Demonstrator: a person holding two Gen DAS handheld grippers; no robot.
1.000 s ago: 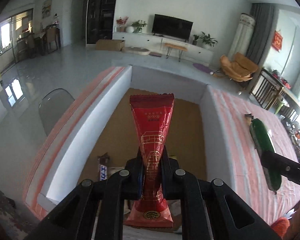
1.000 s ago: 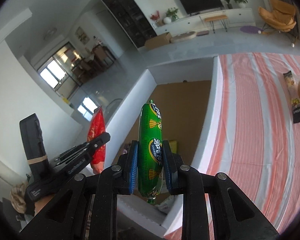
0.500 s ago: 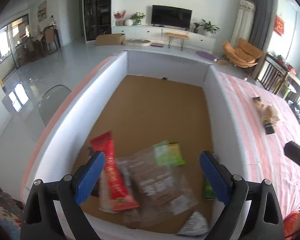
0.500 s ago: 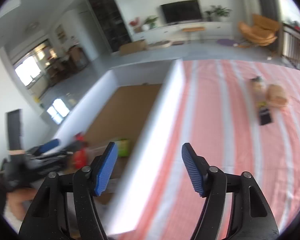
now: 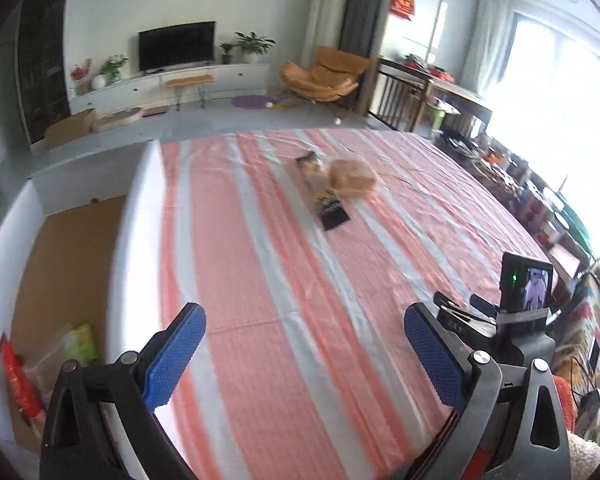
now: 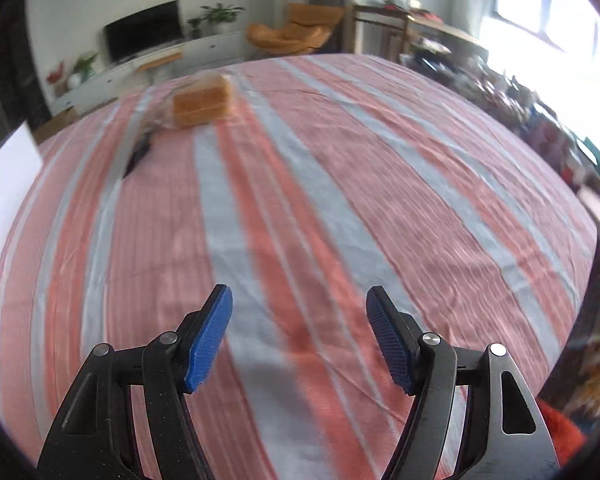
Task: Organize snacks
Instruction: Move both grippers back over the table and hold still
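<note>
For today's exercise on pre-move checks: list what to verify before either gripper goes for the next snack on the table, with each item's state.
1. Left gripper open and empty: ok.
2. Right gripper open and empty: ok.
3. Bread and dark packet still on the cloth: ok.
4. Path over the cloth free: ok.
5. Box has room: ok.
6. Sharp view of the bread: not ok, blurred.

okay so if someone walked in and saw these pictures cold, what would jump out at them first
The red and grey striped tablecloth fills both views, with both grippers, left and right, open and empty above it. Far across the cloth lie two snacks side by side: a bagged bread and a dark packet. At the left edge sits a white-walled box with a red packet and other snacks inside.
</note>
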